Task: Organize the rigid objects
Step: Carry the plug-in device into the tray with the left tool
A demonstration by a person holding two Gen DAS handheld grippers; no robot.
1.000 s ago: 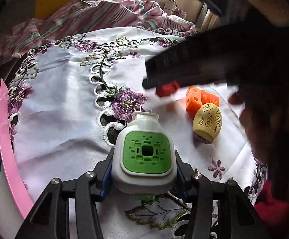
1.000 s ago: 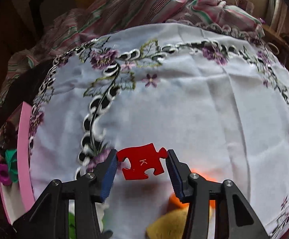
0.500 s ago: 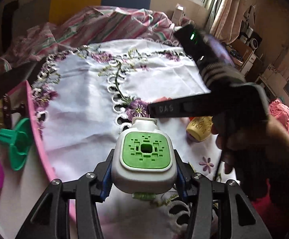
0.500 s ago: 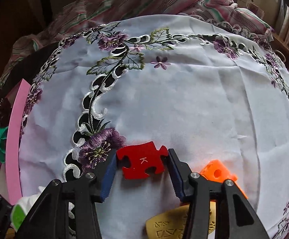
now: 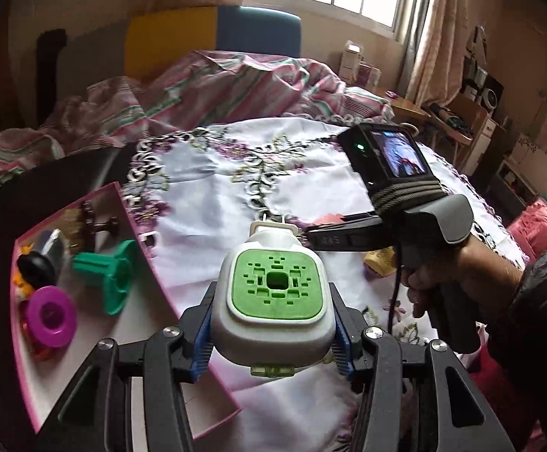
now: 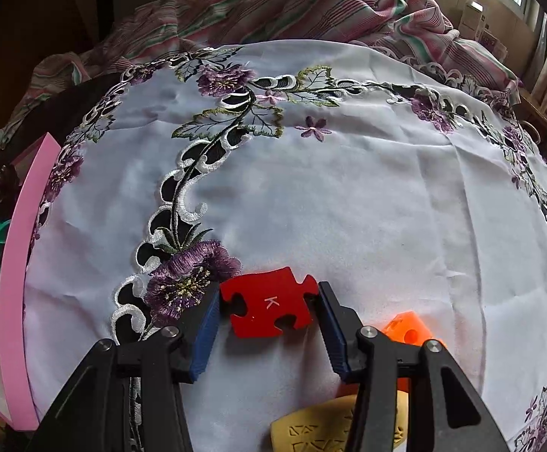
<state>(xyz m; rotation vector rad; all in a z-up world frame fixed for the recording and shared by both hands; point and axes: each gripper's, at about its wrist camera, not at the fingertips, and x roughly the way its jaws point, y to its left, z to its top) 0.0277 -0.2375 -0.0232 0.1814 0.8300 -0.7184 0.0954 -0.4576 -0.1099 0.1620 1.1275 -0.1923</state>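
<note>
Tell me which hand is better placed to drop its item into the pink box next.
Left. The left gripper holds the white and green plug-in device right beside the pink box. The right gripper, holding the red puzzle piece, sits farther away, mid-cloth.

Open cloth ahead, clutter at the near edge

The embroidered tablecloth lay bare through its middle and far edge; the orange block and yellow egg crowded the near edge, the pink tray lined the left edge.

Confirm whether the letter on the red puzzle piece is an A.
No, the red puzzle piece between the right gripper's fingers bears a white K.
</note>
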